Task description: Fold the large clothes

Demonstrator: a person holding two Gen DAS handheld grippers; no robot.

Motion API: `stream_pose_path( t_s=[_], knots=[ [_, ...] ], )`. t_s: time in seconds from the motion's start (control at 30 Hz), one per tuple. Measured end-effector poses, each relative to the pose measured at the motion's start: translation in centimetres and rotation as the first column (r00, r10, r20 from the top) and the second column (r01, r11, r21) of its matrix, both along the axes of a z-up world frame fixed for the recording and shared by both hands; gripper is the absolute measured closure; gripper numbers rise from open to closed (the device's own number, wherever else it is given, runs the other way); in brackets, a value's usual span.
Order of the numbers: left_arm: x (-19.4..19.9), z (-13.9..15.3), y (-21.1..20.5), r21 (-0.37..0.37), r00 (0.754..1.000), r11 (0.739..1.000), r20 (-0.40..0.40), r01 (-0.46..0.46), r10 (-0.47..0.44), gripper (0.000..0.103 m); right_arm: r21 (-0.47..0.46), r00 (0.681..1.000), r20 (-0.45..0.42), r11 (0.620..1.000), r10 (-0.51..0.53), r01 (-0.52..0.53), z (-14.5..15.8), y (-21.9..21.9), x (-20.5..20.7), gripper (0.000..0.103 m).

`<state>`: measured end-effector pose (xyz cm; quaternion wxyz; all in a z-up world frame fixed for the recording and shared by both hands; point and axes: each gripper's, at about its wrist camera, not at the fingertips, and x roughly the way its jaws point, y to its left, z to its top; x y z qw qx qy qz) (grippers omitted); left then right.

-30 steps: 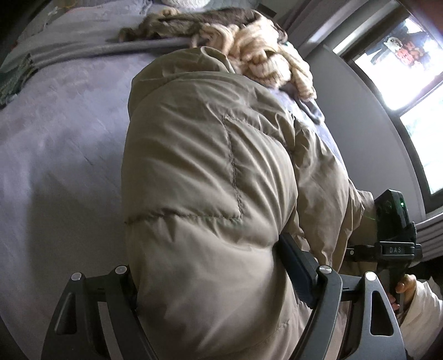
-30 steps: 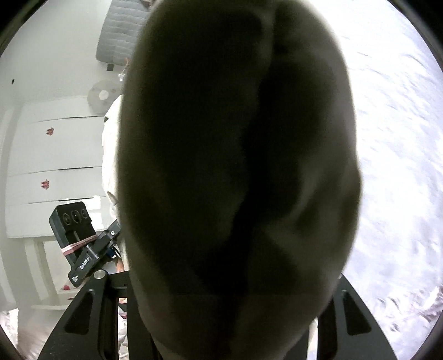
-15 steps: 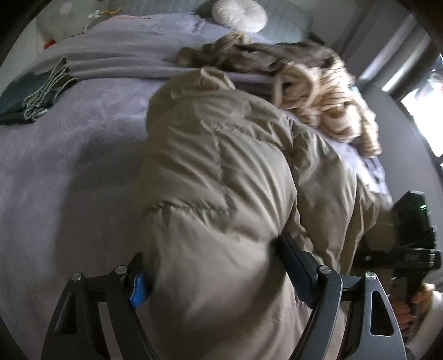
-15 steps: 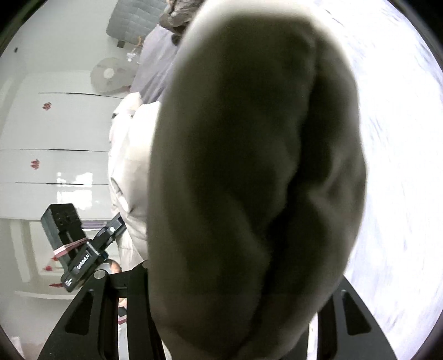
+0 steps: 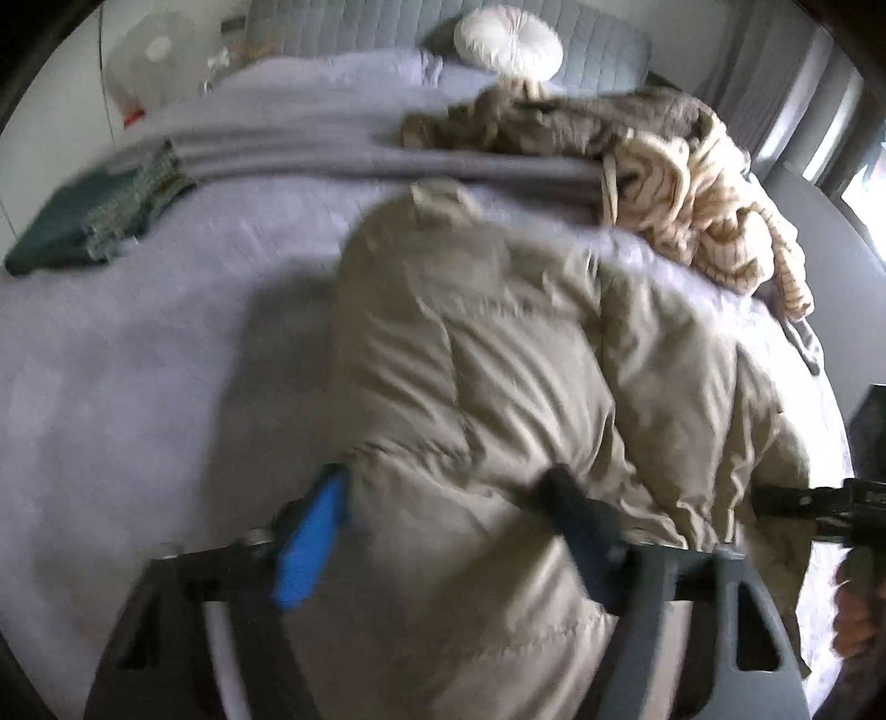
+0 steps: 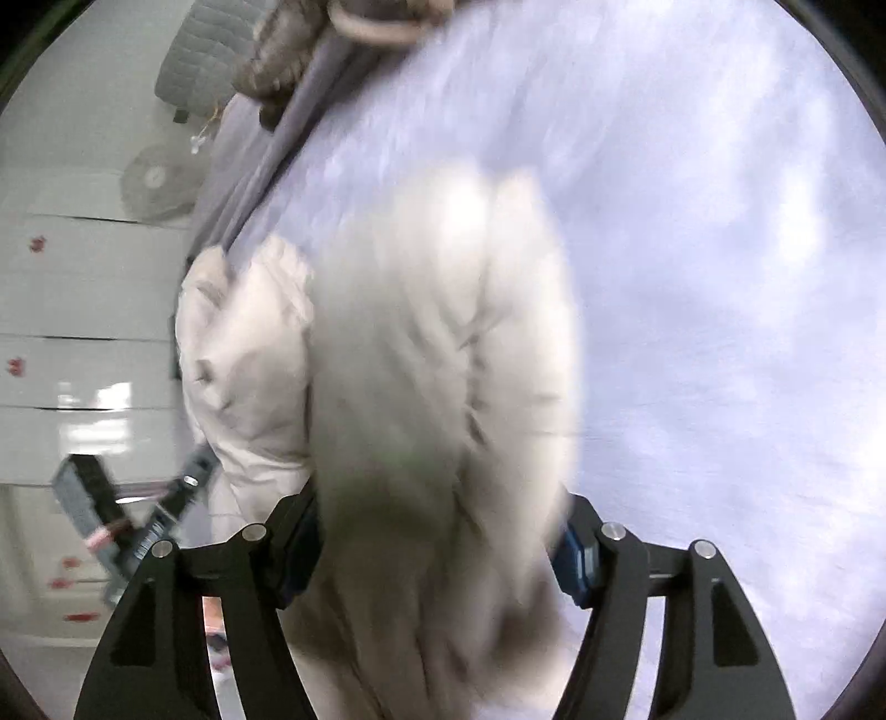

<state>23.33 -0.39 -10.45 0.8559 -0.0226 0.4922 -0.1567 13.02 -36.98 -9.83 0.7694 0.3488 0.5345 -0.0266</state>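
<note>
A beige puffer jacket lies bunched on the lilac bed cover. My left gripper is shut on a thick fold of the jacket; the blue pad shows on the left finger. My right gripper is shut on another fold of the jacket, which fills the middle of the right wrist view. The right gripper also shows at the right edge of the left wrist view. Both views are blurred by motion.
A pile of cream and brown clothes lies at the far right of the bed. A folded dark green garment sits at the far left. A round white cushion rests by the headboard. White cabinets stand beside the bed.
Both grippers have carried the jacket forward and down toward the bed. The fold that blocked the right wrist view has dropped lower, showing more bed cover. More of the bed's head shows on the left.
</note>
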Motion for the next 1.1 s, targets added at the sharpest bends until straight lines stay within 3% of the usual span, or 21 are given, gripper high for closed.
stream_pose_path(
  t_s=[0.07,0.1,0.13,0.23,0.3,0.37,0.43,0.57,0.7,0.83,1.0,1.1],
  knots=[
    [0.4,1.2,1.3,-0.027,1.000,1.000,0.019,-0.015,0.015,0.054,-0.126,0.996,0.073,0.990,-0.052,0.061,4.2,-1.5,-1.8,0.042],
    [0.8,1.6,1.6,-0.033,0.999,0.999,0.029,-0.023,0.024,0.054,-0.161,0.990,0.121,0.983,-0.067,0.086,5.9,-2.0,-2.8,0.061],
    [1.2,1.9,1.9,-0.038,0.998,0.999,0.045,-0.030,0.032,0.054,-0.163,0.984,0.163,0.982,-0.067,0.094,6.9,-2.8,-3.6,0.071],
    [2.9,2.0,1.5,-0.056,0.998,0.997,0.044,-0.049,0.051,0.054,-0.150,0.973,0.228,0.989,0.022,0.012,8.5,1.9,-1.9,0.074],
    [3.6,1.5,0.8,-0.061,0.998,0.997,0.034,-0.052,0.055,0.054,-0.163,0.968,0.232,0.985,0.092,-0.055,7.5,5.1,3.5,0.075],
    [4.3,0.4,-0.9,-0.035,0.997,0.997,0.025,-0.066,0.067,0.054,-0.210,0.970,0.206,0.974,0.130,-0.086,5.5,7.8,4.7,0.076],
    [4.4,-0.7,-2.0,-0.017,0.996,0.996,0.022,-0.084,0.084,0.054,-0.319,0.985,0.135,0.946,0.108,-0.060,2.5,9.5,7.0,0.077],
    [4.8,-2.1,-3.3,-0.034,0.994,0.994,0.006,-0.108,0.108,0.054,-0.275,0.996,0.086,0.960,-0.026,0.049,-2.1,6.6,7.9,0.083],
    [4.9,-3.2,-4.7,-0.001,0.994,0.994,0.019,-0.108,0.108,0.052,-0.279,0.995,0.094,0.959,-0.023,0.048,-3.9,5.4,8.2,0.086],
    [4.7,-3.2,-5.1,0.045,0.995,0.995,0.029,-0.092,0.090,0.051,-0.279,0.997,0.077,0.959,-0.025,0.045,-3.5,5.0,7.6,0.086],
    [2.7,-0.5,-3.1,0.061,0.997,0.997,0.056,-0.048,0.045,0.051,-0.268,0.998,0.052,0.962,-0.032,0.045,-2.0,5.5,8.0,0.082],
    [0.1,1.0,-1.1,0.062,0.997,0.998,0.072,-0.026,0.021,0.051,-0.257,0.997,0.072,0.965,-0.023,0.041,-0.2,6.1,6.3,0.081]
  ],
)
